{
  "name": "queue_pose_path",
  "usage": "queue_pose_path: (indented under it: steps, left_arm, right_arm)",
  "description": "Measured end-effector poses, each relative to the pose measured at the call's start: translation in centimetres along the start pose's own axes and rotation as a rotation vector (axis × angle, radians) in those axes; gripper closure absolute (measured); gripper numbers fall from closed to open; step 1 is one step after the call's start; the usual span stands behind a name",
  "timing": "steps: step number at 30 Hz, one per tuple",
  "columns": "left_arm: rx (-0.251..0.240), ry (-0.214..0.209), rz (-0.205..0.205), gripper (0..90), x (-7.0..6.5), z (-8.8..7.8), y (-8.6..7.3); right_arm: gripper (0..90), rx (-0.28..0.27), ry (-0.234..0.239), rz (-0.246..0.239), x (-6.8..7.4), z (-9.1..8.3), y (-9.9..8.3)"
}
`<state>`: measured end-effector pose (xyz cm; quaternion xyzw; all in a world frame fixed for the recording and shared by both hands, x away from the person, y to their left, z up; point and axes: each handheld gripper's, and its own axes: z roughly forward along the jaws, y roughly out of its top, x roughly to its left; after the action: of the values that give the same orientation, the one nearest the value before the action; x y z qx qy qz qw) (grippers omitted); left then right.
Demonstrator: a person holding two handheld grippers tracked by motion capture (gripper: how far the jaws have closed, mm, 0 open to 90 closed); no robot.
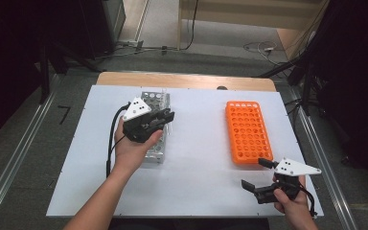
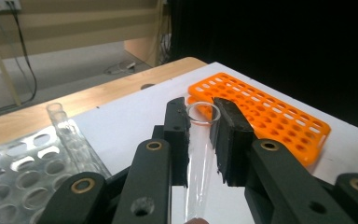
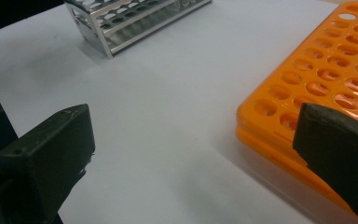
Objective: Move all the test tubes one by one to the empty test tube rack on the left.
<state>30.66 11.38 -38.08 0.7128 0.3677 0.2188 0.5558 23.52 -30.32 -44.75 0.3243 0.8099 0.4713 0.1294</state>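
A clear glass test tube stands between the jaws of my left gripper, which is shut on it just below its open rim. In the high view my left gripper hovers over the right edge of a metal tube rack on the left of the table. One more clear tube stands in that metal rack. An orange tube rack with several holes lies at the right. My right gripper sits open just below the orange rack's near end, its jaws wide apart with nothing between them.
A white board covers the table, with a wooden strip along its far edge. The orange rack and the metal rack are apart, with bare board between them. Cables lie on the floor beyond the table.
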Motion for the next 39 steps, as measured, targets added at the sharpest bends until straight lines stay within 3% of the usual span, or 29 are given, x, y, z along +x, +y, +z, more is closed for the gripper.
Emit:
queue_pose_path:
  steps: [18,24,35,39]
  left_arm:
    - [-0.021,0.128,-0.043,75.2,4.0,2.8,0.3]
    - [-0.02,0.172,-0.042,75.2,4.6,3.7,0.3]
    - [0.015,0.215,-0.044,75.3,5.0,4.5,-0.5]
    - [0.024,0.211,-0.053,75.2,5.1,4.7,-1.2]
  right_arm:
    - [0.0,-0.004,-0.018,0.02,-0.6,-0.2,-0.1]
    - [0.0,-0.01,-0.018,0.024,-0.7,-0.3,-0.1]
    - [0.0,-0.02,-0.017,0.024,-0.9,-0.6,0.0]
    - [0.0,-0.021,-0.016,0.026,-0.9,-0.6,0.0]
